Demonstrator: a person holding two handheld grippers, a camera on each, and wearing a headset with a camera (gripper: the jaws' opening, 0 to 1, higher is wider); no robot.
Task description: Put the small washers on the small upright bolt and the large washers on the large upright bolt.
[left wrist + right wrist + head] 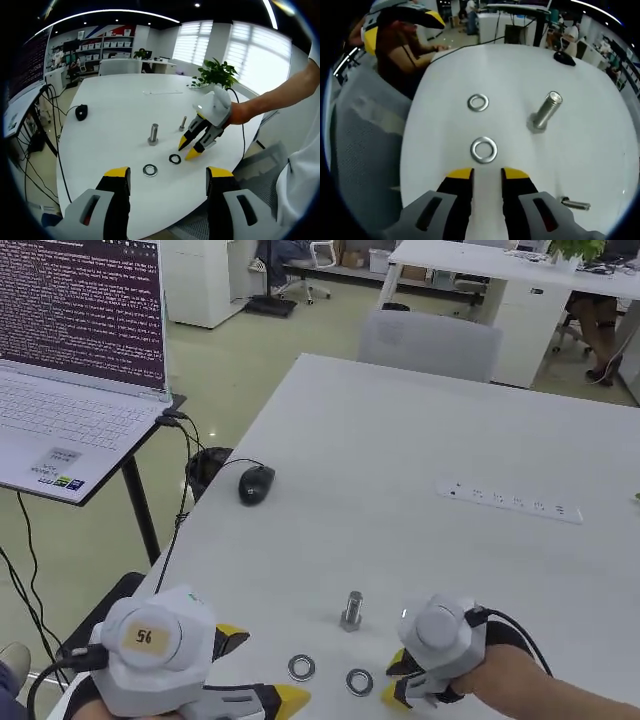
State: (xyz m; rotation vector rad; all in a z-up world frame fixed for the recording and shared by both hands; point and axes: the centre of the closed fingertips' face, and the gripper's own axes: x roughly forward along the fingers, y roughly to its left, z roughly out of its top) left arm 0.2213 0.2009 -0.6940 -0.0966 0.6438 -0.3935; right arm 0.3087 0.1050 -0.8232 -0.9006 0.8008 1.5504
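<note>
White table (pixel 400 460) in an open office, with a pale green floor around it. Items recorded:

Large bolt (pixel 352 610): stood upright on its head near the front edge of the table, threads up.

Small bolt (pixel 183 123): seen in the left gripper view, upright, beyond the large bolt and just beside the right gripper.

Left washer (pixel 301 668) and right washer (pixel 359 681): both lay flat on the table in front of the large bolt, near each other but apart, and touched neither bolt.

Right gripper (pixel 394 678): held low over the table, its yellow tips just beside the right washer. In the right gripper view the jaws stood a narrow gap apart with nothing between them, and that washer lay just ahead of the tips.

Left gripper (pixel 262 668): held at the front left corner, jaws spread wide and released, grasping nothing; the left washer lay ahead of it.

Also on hand: a laptop (pixel 70 360) on a stand to the left, a black mouse (pixel 256 483), a white power strip (pixel 510 502) and a grey chair (pixel 430 343) at the far edge.
</note>
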